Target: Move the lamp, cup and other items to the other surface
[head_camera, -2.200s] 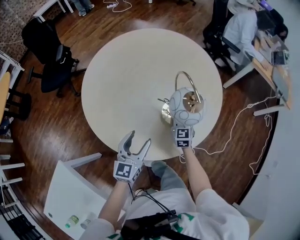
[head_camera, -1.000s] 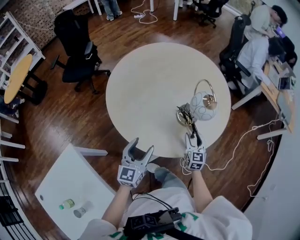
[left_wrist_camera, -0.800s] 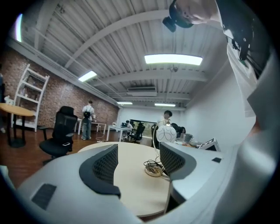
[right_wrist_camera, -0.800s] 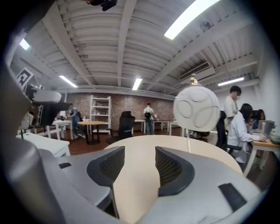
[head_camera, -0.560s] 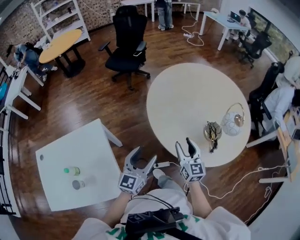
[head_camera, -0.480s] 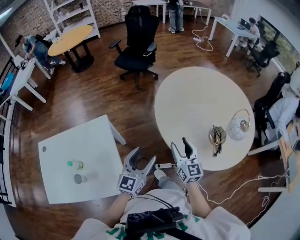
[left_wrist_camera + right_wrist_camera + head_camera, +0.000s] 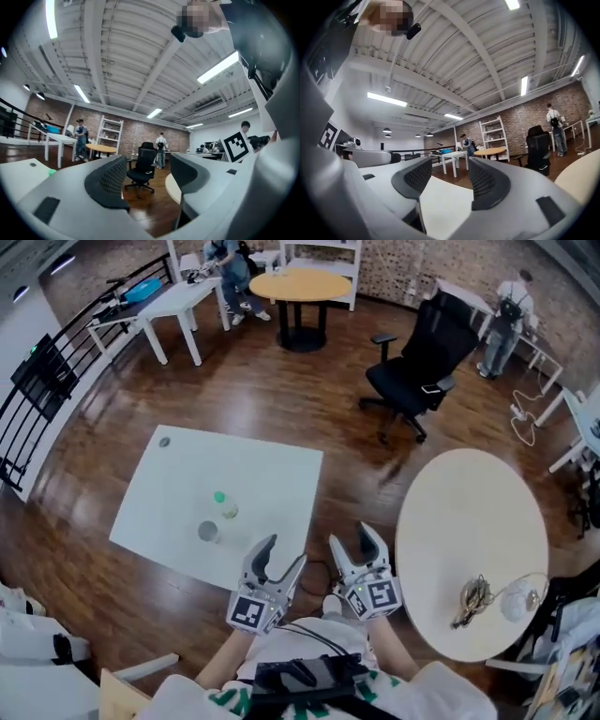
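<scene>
left gripper + right gripper swung off round beige table, now between it and white square table. white globe lamp w/ brass base stands at round table's lower-right edge. left jaws spread, empty; right jaws just opened wider, empty.

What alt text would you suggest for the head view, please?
A person holds the left tongs and right tongs open and empty between two tables. The white square table at left bears a green-topped bottle and a cup; the round table at right bears a globe lamp.
</scene>
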Available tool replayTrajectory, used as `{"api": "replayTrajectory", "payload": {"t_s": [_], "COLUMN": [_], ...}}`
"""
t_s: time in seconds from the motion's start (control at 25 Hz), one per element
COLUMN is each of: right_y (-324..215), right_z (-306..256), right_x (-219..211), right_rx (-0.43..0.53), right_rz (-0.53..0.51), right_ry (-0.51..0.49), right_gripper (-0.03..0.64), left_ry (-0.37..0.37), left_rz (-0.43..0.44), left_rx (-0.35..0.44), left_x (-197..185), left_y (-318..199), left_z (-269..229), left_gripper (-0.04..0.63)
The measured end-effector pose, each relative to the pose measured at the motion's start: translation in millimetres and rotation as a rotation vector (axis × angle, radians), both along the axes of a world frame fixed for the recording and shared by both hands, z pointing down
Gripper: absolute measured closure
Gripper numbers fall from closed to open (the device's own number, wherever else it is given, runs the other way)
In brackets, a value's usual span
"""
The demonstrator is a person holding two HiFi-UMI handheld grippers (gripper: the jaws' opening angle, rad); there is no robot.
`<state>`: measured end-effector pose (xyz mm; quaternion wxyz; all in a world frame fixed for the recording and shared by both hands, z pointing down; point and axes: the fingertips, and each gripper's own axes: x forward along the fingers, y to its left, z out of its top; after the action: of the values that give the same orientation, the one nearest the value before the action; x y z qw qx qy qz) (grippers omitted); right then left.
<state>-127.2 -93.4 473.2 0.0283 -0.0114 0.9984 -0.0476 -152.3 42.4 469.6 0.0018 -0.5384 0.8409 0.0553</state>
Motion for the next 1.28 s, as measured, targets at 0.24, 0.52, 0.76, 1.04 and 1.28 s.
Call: {"api": "replayTrajectory", "payload": {"t_s": [0.24,0.52,0.76,1.04,1.28], "right_y": [83,147,170,190,208], "right_z": [-9,-3,3,46,95], "right_x": [-53,-70,-79,-90,-126], "right_rx": [0.044,0.039,0.020,0.016,0.032], "right_rz": [-0.202,-0.394,-0.430,-0.495,-0.533], "right_ry": [-0.017,-0.032,-0.011,0.104,0.210], "right_gripper": [0.345,0.264,0.264,0.265,0.298], "left_ry": [-0.022,-0.013,0.024,0.034,0.048], "left_rz": [-0.274,-0.490,-0.567,-0.598,-0.607], "left_rx": [-0.004,-0.004,0.010,0.001,-0.013], "left_x": [-32,-42,-43,-44,-51], "left_y": [107,184,213,231,240], "left_z": [1,4,6,15,23], "left_gripper": [0.307,0.298,0.299,0.299,0.299]}}
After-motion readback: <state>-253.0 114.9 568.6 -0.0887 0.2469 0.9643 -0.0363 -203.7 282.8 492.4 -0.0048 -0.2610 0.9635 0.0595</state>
